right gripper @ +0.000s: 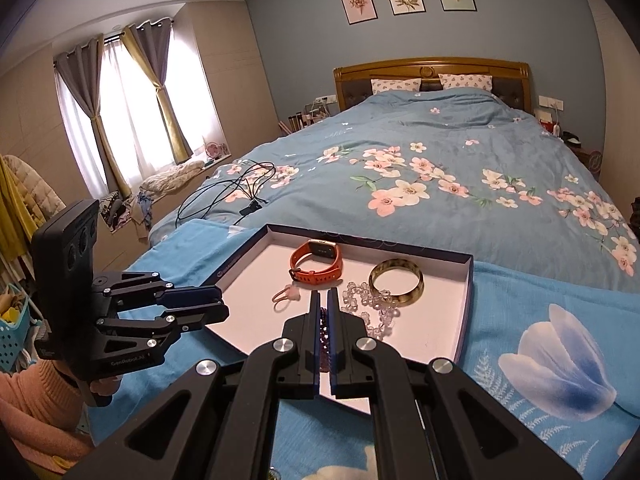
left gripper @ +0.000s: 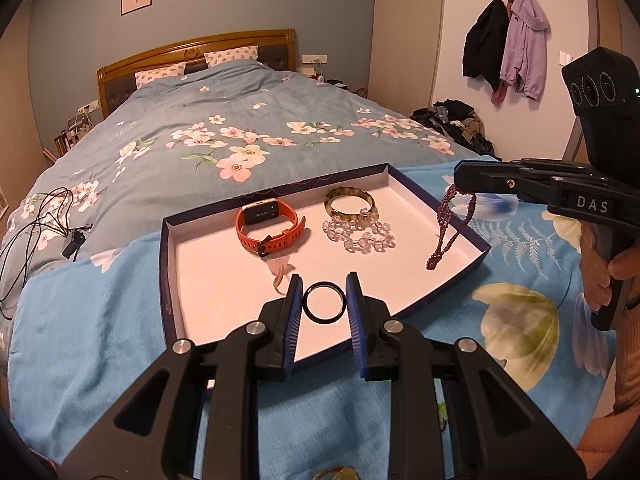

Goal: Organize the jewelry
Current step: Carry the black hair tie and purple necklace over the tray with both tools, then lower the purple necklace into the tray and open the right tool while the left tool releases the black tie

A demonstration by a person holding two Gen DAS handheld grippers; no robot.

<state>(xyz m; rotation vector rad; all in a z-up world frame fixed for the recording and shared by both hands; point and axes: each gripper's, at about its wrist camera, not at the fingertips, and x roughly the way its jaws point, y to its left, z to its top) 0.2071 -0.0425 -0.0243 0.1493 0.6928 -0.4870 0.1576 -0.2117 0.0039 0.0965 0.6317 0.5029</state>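
Note:
A shallow tray [left gripper: 170,264] with a dark blue rim and white floor lies on the bed. In it are an orange watch [left gripper: 272,228], an amber bangle [left gripper: 349,202], a clear bead bracelet [left gripper: 360,234] and a small pink ring [left gripper: 282,270]. My left gripper [left gripper: 323,285] is shut on a black ring [left gripper: 323,304] over the tray's near part. My right gripper [right gripper: 324,294] is shut on a purple bead strand [right gripper: 325,328], which dangles over the tray's right edge in the left wrist view [left gripper: 448,228]. The right wrist view also shows the tray [right gripper: 466,300], watch [right gripper: 316,264] and bangle [right gripper: 396,280].
The tray rests on a light blue floral blanket [left gripper: 100,312] over the bed's flowered duvet [left gripper: 224,128]. Black cables [left gripper: 40,216] lie on the bed to the left. Coats [left gripper: 516,48] hang on the right wall. A hand [left gripper: 600,272] grips the right tool.

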